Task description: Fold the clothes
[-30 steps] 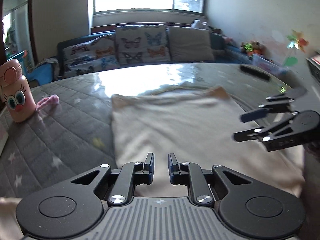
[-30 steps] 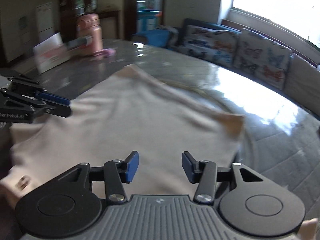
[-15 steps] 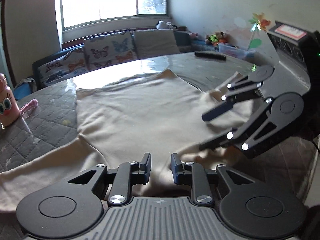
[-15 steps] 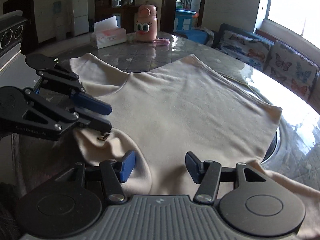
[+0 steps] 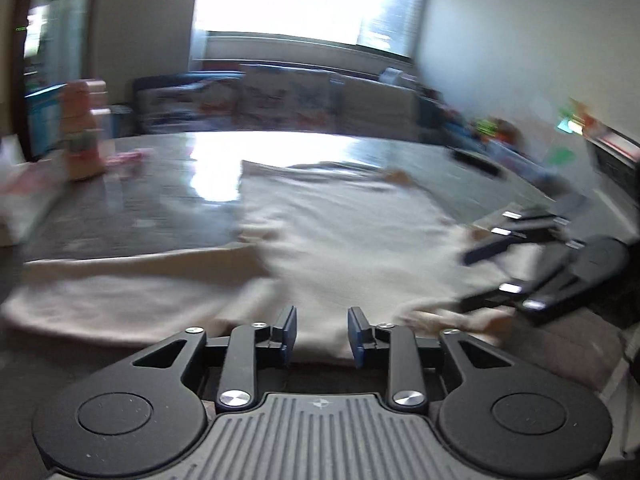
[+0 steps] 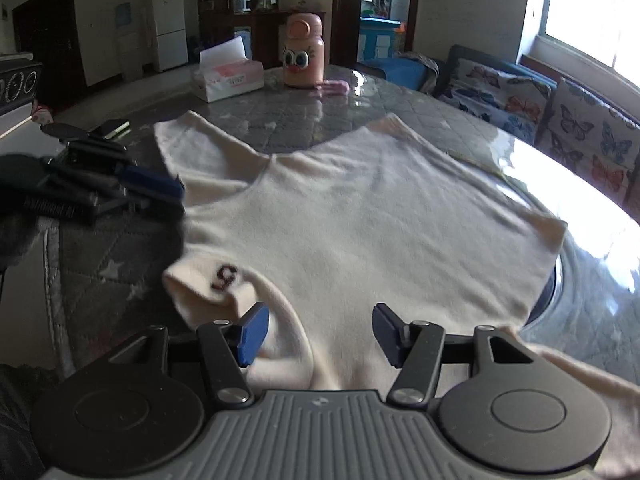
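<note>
Cream shirt [image 6: 360, 216] lies flat on the table [image 6: 360, 96], left gripper [image 5: 322, 332] and right gripper [image 6: 318, 330] both spread, holding nothing

**A lived-in family home, living and dining area**

We note a round table [image 6: 400, 108] under a quilted grey cover with a glossy sheet over it. Along the window [image 6: 592, 12] runs a sofa with butterfly-print cushions [image 6: 500, 96]. Farther back we see a white fridge [image 6: 170, 26] and a dark wooden cabinet [image 6: 248, 0]. A tissue box [image 6: 226, 76] and a pink cartoon-eyed bottle [image 6: 302, 56] stand on the table.
</note>
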Available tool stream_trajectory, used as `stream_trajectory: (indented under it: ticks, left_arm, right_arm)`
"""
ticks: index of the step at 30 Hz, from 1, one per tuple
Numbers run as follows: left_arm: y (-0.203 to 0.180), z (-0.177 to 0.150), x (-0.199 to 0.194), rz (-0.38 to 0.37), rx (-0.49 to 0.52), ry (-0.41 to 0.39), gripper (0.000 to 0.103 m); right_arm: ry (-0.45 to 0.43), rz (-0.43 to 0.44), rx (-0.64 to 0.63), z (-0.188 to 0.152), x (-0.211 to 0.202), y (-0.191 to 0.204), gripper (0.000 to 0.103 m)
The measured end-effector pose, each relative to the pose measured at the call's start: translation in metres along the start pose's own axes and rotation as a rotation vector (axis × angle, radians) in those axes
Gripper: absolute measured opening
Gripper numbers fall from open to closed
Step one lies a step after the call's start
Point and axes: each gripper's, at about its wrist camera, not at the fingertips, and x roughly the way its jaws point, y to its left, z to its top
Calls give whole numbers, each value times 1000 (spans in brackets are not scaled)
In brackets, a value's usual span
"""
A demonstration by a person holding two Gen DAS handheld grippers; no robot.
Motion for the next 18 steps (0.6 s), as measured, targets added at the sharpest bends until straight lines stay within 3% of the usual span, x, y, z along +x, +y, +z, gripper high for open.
stream_trajectory:
  ticks: [8, 13, 18]
  left_arm:
    - [95, 7, -3, 457, -243, 30, 43]
    - [136, 2, -5, 525, -382, 33, 47]
    - [150, 2, 1, 529, -417, 26, 45]
  right_arm:
    - [-52, 24, 13, 30, 23, 12, 67]
    - [-55, 48, -17, 46, 45, 26, 67]
    - [-50, 62, -44, 57, 61, 35, 67]
